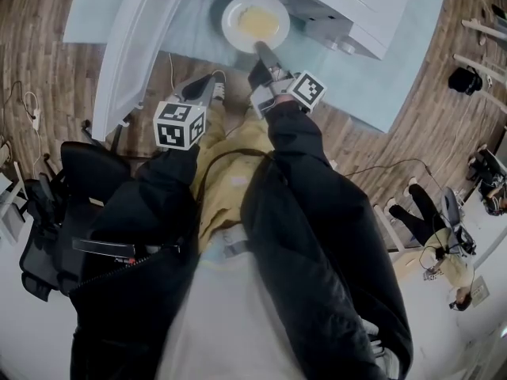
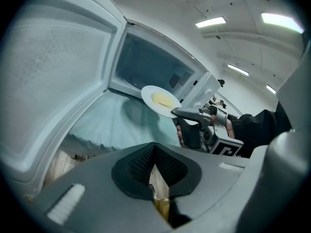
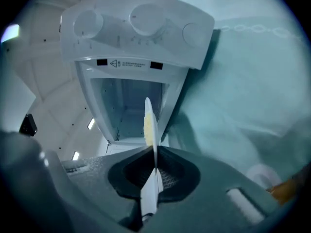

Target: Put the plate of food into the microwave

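A white plate (image 1: pixel 255 20) with yellow food hangs in the air in front of the open white microwave (image 1: pixel 348 6). My right gripper (image 1: pixel 262 51) is shut on the plate's near rim. In the right gripper view the plate (image 3: pixel 149 125) shows edge-on between the pads of my right gripper (image 3: pixel 155 171), with the microwave cavity (image 3: pixel 126 101) straight ahead. My left gripper (image 1: pixel 210 89) hangs lower, to the left and apart from the plate. In its own view the left gripper (image 2: pixel 154 166) is shut with nothing in it, and the plate (image 2: pixel 160 101) is ahead, near the cavity (image 2: pixel 150 67).
The microwave door (image 1: pixel 131 46) stands swung wide open at the left. A teal cloth (image 1: pixel 396 62) covers the table under the microwave. A black chair (image 1: pixel 63 212) stands at the left on the wooden floor. Other people (image 1: pixel 444 244) are at the far right.
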A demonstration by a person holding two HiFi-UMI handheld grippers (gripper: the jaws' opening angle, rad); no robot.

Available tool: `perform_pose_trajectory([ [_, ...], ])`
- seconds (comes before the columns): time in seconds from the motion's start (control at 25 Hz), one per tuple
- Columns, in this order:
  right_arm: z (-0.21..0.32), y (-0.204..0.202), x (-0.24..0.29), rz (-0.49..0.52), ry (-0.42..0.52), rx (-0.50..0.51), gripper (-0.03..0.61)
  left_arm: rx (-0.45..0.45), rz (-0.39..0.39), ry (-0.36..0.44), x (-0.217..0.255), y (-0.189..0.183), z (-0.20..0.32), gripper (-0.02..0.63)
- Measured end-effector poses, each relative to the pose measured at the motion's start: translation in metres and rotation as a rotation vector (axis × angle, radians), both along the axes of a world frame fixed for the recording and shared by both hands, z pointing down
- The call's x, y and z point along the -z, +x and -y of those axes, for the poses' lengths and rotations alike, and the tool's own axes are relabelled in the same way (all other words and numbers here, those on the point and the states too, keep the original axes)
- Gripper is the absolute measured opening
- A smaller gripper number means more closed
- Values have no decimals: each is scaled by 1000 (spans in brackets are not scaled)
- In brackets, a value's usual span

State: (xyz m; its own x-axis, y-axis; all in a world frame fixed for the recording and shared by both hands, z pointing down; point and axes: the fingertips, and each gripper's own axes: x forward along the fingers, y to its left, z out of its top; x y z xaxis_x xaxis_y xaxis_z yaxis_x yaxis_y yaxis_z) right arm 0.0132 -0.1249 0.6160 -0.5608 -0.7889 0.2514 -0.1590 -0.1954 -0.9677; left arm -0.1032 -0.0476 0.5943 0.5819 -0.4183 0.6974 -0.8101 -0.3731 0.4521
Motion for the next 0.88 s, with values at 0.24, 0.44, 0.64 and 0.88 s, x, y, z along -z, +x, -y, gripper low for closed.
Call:
perform_pose_trajectory([
  [0.24,59,-14,0,25,1,-64,8,12,-8,-13,-7,-11,24,-5],
  [0.44,93,-19,-3,41,-5,-112,8,30,-14,-31,-12,-20,33,-5],
  [0.64,113,-17,-7,25,-19,-139,8,32,-23,-45,-17,-20,37,-5],
  [0.88,122,-14,-9,20,-42,-176,8,31,-27,-50,-18,-20,36,-5],
])
